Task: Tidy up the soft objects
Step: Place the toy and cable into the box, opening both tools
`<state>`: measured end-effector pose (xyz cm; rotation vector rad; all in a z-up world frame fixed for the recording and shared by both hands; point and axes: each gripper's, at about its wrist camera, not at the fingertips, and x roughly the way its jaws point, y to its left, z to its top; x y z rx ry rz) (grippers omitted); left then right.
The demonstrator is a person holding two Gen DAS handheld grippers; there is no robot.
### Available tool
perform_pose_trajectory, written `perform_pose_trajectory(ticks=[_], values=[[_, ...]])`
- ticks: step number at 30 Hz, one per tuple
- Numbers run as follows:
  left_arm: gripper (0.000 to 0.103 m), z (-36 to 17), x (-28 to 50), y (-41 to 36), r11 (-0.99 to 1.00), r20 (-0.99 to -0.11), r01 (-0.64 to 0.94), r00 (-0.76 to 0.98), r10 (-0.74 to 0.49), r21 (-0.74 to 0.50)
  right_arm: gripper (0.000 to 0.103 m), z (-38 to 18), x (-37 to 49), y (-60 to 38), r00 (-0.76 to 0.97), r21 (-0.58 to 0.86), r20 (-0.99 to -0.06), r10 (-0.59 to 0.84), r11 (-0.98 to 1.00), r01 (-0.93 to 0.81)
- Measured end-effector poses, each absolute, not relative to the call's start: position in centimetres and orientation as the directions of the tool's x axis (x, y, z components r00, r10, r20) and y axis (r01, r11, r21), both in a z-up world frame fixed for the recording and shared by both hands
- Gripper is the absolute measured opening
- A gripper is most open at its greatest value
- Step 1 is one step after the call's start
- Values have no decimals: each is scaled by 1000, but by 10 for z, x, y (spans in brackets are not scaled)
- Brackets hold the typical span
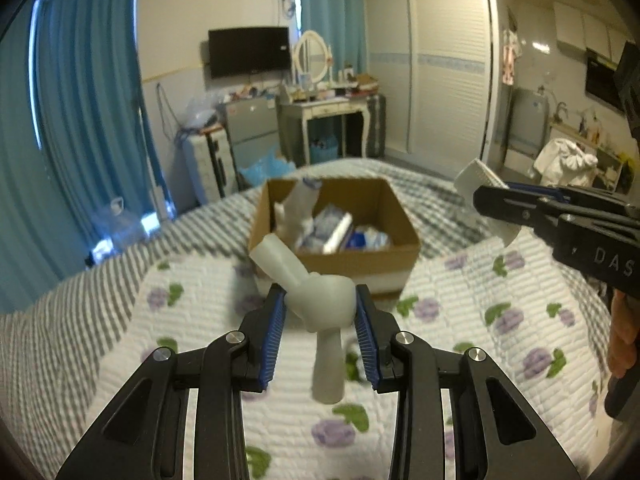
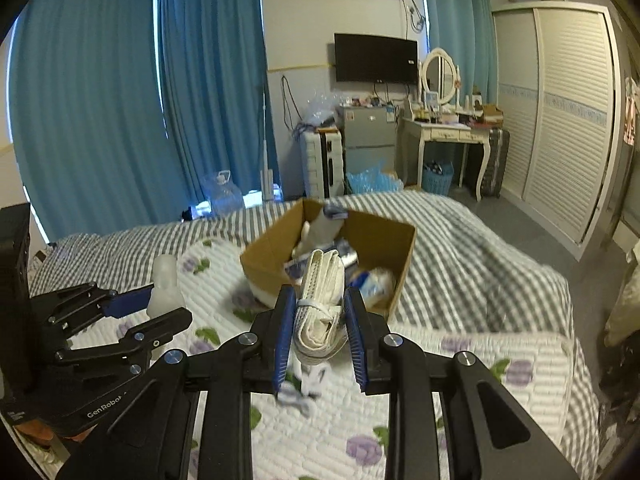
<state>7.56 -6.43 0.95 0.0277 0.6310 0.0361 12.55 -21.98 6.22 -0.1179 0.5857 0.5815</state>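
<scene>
Cardboard box (image 1: 334, 254) is lying just ahead of both clenched grippers: left gripper (image 1: 320, 312) gripping a translucent toy (image 1: 320, 300), right gripper (image 2: 318, 320) gripping a folded cloth (image 2: 322, 304).

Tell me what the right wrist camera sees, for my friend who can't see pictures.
The right hand-held gripper is shut on a folded white cloth bundle, held above a flowery quilt. Just ahead sits an open cardboard box with soft packets inside. At left, the left hand-held gripper holds a whitish soft toy.
</scene>
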Motion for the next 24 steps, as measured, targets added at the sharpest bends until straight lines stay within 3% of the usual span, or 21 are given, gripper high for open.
perform_pose_trajectory(ticks=[11, 24], values=[[33, 22, 153, -65, 998, -569, 44, 822, -6, 52, 25, 68, 207, -201, 707, 82, -519, 481, 851, -519], [33, -53, 263, -84, 991, -651, 134, 753, -94, 13, 25, -7, 340, -191, 662, 149, -623, 416, 895, -421]])
